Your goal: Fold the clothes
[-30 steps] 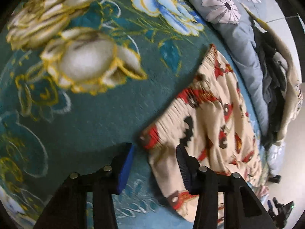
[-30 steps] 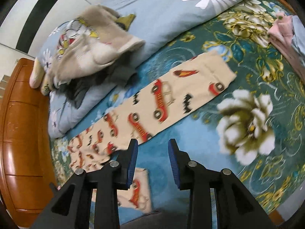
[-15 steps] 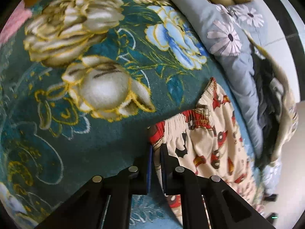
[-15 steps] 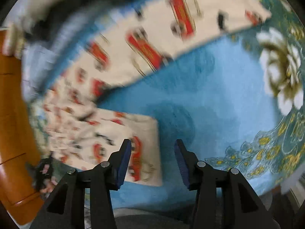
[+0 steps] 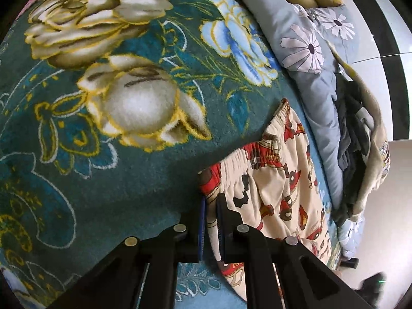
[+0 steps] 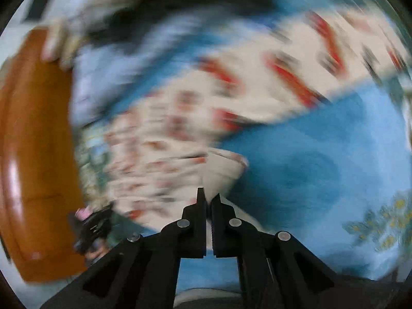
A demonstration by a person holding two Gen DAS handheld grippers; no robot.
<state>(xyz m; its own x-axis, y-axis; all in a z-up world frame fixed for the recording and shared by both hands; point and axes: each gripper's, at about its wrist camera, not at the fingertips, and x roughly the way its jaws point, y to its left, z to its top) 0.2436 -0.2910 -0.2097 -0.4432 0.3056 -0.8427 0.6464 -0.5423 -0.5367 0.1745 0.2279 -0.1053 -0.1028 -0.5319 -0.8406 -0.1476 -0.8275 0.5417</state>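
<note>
Cream pajama pants (image 5: 278, 180) with red cars and black bats lie on a teal floral blanket (image 5: 103, 180). My left gripper (image 5: 211, 200) is shut on the near corner of the elastic waistband. In the blurred right wrist view the same pants (image 6: 195, 118) spread across the blanket, and my right gripper (image 6: 208, 200) is shut on the hem of one pant leg, which lifts in a fold just ahead of the fingertips.
A grey-blue daisy quilt (image 5: 303, 59) with a heap of dark and beige clothes (image 5: 360, 134) runs along the far side. A wooden footboard (image 6: 33, 141) stands at the left in the right wrist view. The blue blanket area (image 6: 322, 167) lies to the right.
My left gripper closed on the waistband corner a half second ago and holds it. My right gripper dropped to the leg hem and closed on it; its view is now motion-blurred.
</note>
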